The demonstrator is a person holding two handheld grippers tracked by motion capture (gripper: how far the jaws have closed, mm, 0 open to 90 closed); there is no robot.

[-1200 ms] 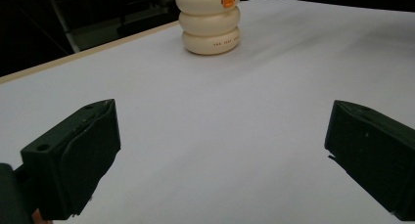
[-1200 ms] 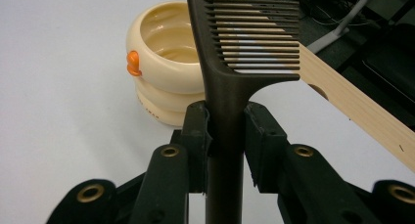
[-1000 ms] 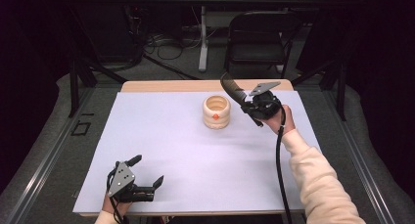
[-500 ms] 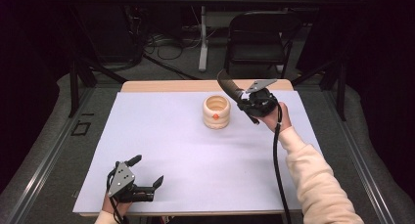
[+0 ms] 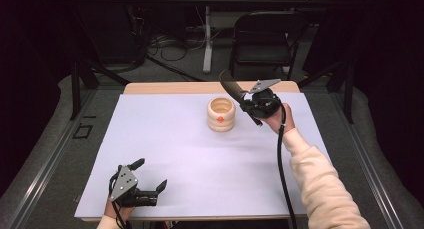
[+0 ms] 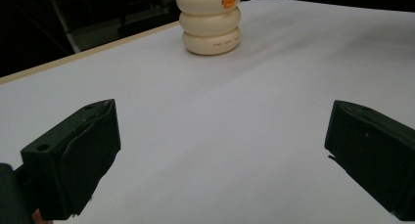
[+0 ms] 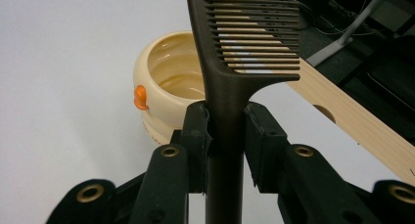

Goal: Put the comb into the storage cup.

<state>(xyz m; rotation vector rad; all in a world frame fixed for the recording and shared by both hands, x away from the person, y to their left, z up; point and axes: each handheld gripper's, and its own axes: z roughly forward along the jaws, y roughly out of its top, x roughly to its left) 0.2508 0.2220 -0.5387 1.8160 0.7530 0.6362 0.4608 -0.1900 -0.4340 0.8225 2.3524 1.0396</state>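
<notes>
right hand-held gripper [image 7: 226, 136] clamps comb [image 7: 235, 53] | beside cup [image 5: 220, 114], seemingly clear | left hand-held gripper [image 5: 150, 178] agape

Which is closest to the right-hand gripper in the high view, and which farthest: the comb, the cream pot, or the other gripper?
1. Comb: clamped in the right gripper, sticking up-left.
2. Cream pot: just left of it on the table.
3. Left gripper: at the table's near-left corner.

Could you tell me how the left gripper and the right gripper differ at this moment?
The left gripper is open with nothing between its jaws, while the right gripper is shut on a dark comb. The left gripper sits low at the near edge of the white table; the right gripper is raised beside the cream holder. Both are black, hand-held, two-jaw tools.
</notes>
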